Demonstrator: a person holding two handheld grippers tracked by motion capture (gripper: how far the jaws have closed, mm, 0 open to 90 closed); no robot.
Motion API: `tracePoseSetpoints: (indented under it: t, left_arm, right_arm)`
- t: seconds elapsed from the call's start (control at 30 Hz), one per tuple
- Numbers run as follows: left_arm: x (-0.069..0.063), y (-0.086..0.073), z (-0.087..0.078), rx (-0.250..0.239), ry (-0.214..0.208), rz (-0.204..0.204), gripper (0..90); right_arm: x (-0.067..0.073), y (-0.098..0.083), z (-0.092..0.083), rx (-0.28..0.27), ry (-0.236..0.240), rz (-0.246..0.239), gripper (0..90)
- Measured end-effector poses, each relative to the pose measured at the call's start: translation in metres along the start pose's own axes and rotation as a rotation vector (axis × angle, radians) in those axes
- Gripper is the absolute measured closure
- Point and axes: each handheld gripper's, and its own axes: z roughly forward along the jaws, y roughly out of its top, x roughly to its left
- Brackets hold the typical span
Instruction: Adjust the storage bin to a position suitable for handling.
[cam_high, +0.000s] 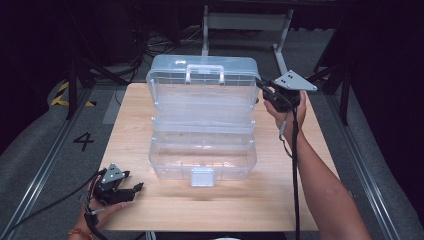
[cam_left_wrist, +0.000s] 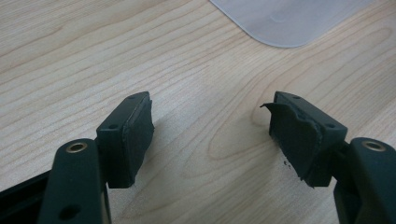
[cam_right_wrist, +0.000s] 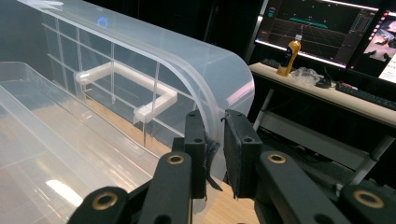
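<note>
Right hand-held gripper (cam_right_wrist: 215, 154) pinching lid (cam_right_wrist: 205, 70) edge, forearm outstretched

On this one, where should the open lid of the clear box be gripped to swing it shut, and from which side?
Grip the lid by its thin side rim, coming from the box's right, where the right tongs are clamped now. The lid stands upright, so that edge is exposed; the handle faces away.

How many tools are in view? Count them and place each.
2. The left tool rests at the table's near-left corner, jaws open and empty. The right tool grips the rim of the box's open lid, far right.
</note>
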Motion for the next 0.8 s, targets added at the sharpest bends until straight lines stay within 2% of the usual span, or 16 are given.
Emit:
tracePoseSetpoints:
  t: [0.4, 0.8]
  left_arm:
    - [0.000, 0.000, 0.000, 0.000, -0.001, -0.002, 30.7]
    - [0.000, 0.000, 0.000, 0.000, -0.001, -0.002, 30.6]
  right_arm:
    - [-0.003, 0.005, 0.011, 0.017, -0.024, -0.011, 84.0]
    - [-0.012, 0.006, 0.022, 0.036, -0.007, 0.009, 84.0]
